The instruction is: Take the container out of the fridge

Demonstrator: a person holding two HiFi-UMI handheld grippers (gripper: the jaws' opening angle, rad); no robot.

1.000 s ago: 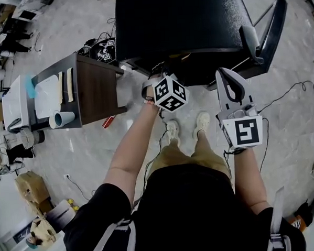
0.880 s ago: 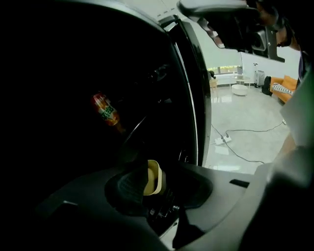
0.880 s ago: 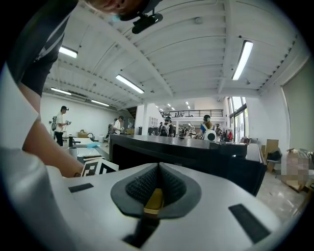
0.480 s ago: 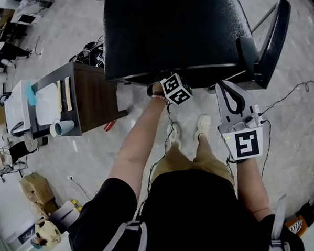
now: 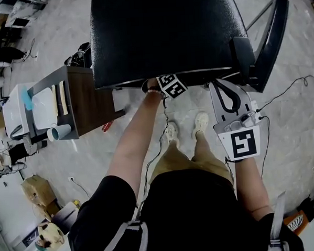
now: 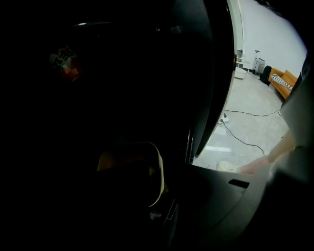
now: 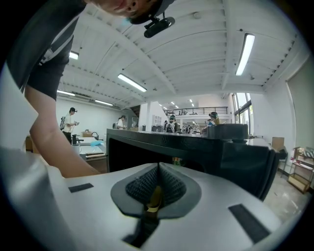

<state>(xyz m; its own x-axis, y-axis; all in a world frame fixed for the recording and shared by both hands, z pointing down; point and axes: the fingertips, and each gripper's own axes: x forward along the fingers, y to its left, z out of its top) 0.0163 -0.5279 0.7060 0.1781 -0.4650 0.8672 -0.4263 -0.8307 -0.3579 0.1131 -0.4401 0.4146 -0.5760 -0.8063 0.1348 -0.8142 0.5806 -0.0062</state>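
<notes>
In front of me, filling the top of the head view, stands the black fridge (image 5: 162, 33), with its door (image 5: 270, 32) swung open at the right. To its left is a dark wooden side table (image 5: 90, 97) carrying pale trays and a cup (image 5: 60, 132) lying on its side near the front edge. A thin cable (image 5: 289, 86) trails over the pale floor (image 5: 70, 163) to the right of the door. My left gripper (image 5: 169, 86) is pushed in under the fridge's front edge, so only its marker cube shows from above. Its own view is almost black. The container (image 6: 156, 171) sits inside the fridge, low and close ahead, showing a pale curved rim and a yellowish side. One jaw appears as a dark slab just right of that rim, and the other is lost in shadow. I cannot tell whether the jaws are closed on the container or only beside it. An orange blur (image 6: 66, 66) shows further up in the dark; I can't make out what it is. My right gripper (image 5: 221, 87) is held outside the fridge, near the open door, pointing toward it, with its jaws pressed together and holding nothing.
</notes>
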